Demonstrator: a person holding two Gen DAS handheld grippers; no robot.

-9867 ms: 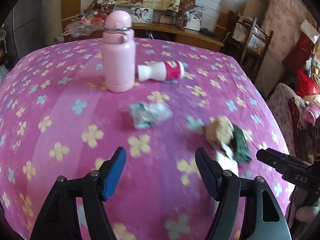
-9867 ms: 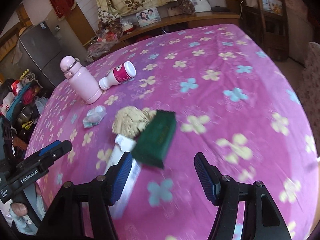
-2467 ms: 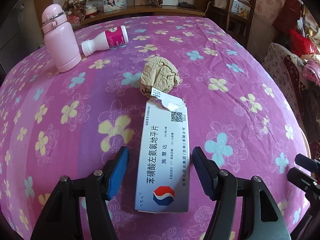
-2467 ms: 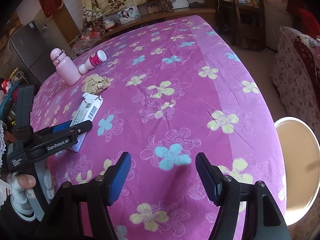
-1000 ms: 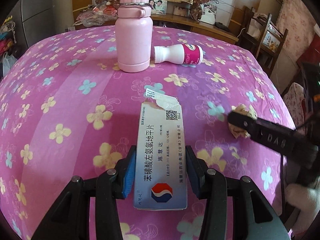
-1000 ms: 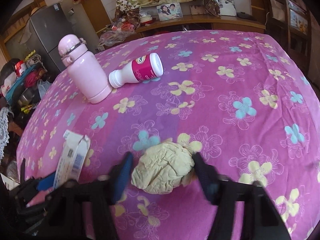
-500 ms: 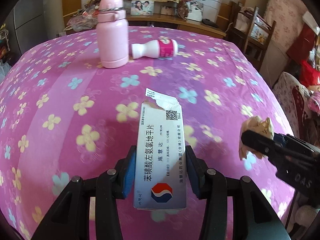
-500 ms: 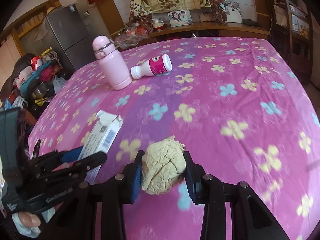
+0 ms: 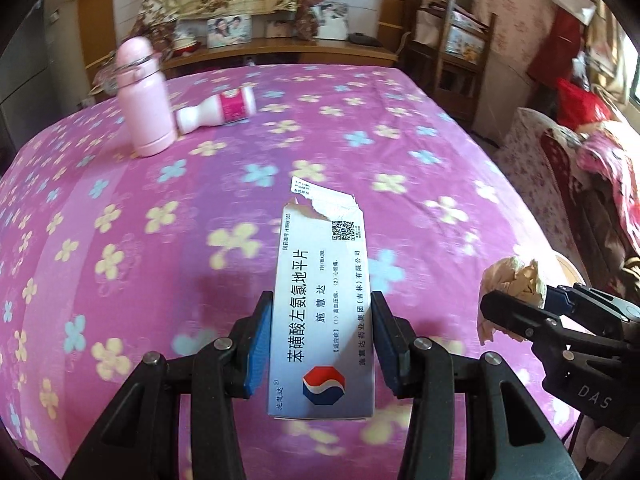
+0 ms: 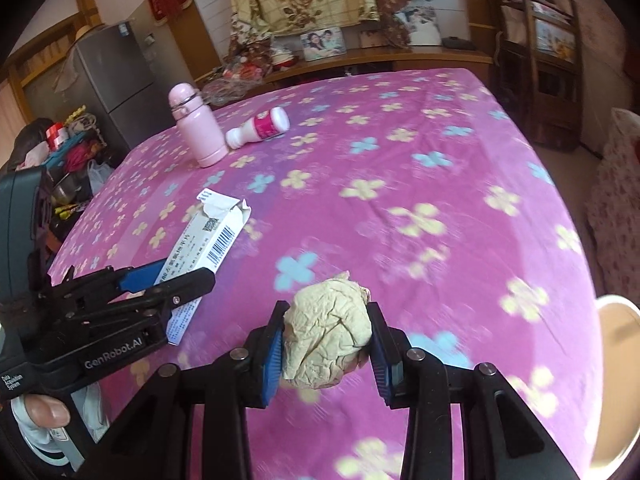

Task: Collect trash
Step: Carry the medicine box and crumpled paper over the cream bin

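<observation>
A: What is the left hand-held gripper (image 9: 322, 346) doing?

B: It is clamping a white cardboard medicine box with a torn-open end (image 9: 323, 304) between its blue pads (image 9: 258, 346), gripping the long sides. The box is pointing away from the camera, printed face up, and is hanging above the pink flower-printed tablecloth (image 9: 120, 248) rather than lying on it.

A: And the right hand-held gripper (image 10: 326, 346)?

B: It is squeezing a crumpled beige paper ball (image 10: 326, 340), with one pad pressing on each side. The ball is also being held up off the table, near its front edge.

A: Are the two close together?

B: They are sitting side by side. In the left wrist view the right hand-held gripper is showing at the right edge with the paper ball (image 9: 512, 284) in its tips; in the right wrist view the left one (image 10: 176, 280) is showing at the lower left, holding the box (image 10: 208, 240).

A: What is lying farther back?

B: An upright pale pink flask with a rounded cap (image 10: 196, 130) is standing at the far left of the table, and a small white plastic bottle with a magenta label (image 10: 260, 127) is lying on its side just beside it.
</observation>
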